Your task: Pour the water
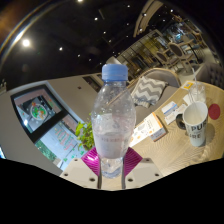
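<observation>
A clear plastic water bottle (pixel 113 120) with a pale blue cap stands upright right in front of the gripper (pixel 111 163), its ribbed body filling the middle of the view and its base down between the two fingers. The magenta pads (pixel 96 161) sit against the bottle's lower sides, so the fingers look closed on it, though the contact on the right side is partly hidden by the bottle itself. The bottle looks see-through from top to bottom; how much water it holds cannot be made out. Beyond it lies a light wooden table (pixel 172 150), whose far edge curves away to the right. On that table, to the right of the bottle and well apart from it, stands a white paper cup (pixel 196 124) with dark printing on its side, upright with its mouth open; what is inside cannot be seen. Between bottle and cup lie a few small flat boxes or cards (pixel 153 126). The stretch of table between the bottle and the cup is mostly bare. To the left, low and near, are green leaves (pixel 85 133) and printed sheets (pixel 40 108). A chair with a zigzag cushion (pixel 148 92) stands farther back.
</observation>
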Available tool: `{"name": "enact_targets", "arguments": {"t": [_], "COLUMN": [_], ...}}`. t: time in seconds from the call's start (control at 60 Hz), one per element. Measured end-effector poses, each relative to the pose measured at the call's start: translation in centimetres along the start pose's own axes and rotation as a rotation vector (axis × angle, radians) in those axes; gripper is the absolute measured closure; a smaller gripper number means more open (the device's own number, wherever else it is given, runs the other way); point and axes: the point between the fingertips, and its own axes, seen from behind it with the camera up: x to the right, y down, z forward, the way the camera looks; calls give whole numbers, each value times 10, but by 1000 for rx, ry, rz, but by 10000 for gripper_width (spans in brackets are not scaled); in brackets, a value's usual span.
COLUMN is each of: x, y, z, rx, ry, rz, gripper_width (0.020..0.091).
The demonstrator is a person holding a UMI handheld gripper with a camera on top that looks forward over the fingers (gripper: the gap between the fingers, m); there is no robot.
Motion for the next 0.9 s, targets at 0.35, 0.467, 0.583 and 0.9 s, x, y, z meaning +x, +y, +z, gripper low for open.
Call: {"name": "enact_targets", "arguments": {"t": [0.35, 0.467, 0.583, 0.9], "x": [36, 44, 48, 48], "y": [-59, -58, -62, -57], "z": [9, 13, 15, 13], "rx": [21, -7, -5, -86], "ry": [-163, -204, -230, -164], "rz": [812, 1031, 1156, 961], "gripper_width": [849, 846, 846, 847]}}
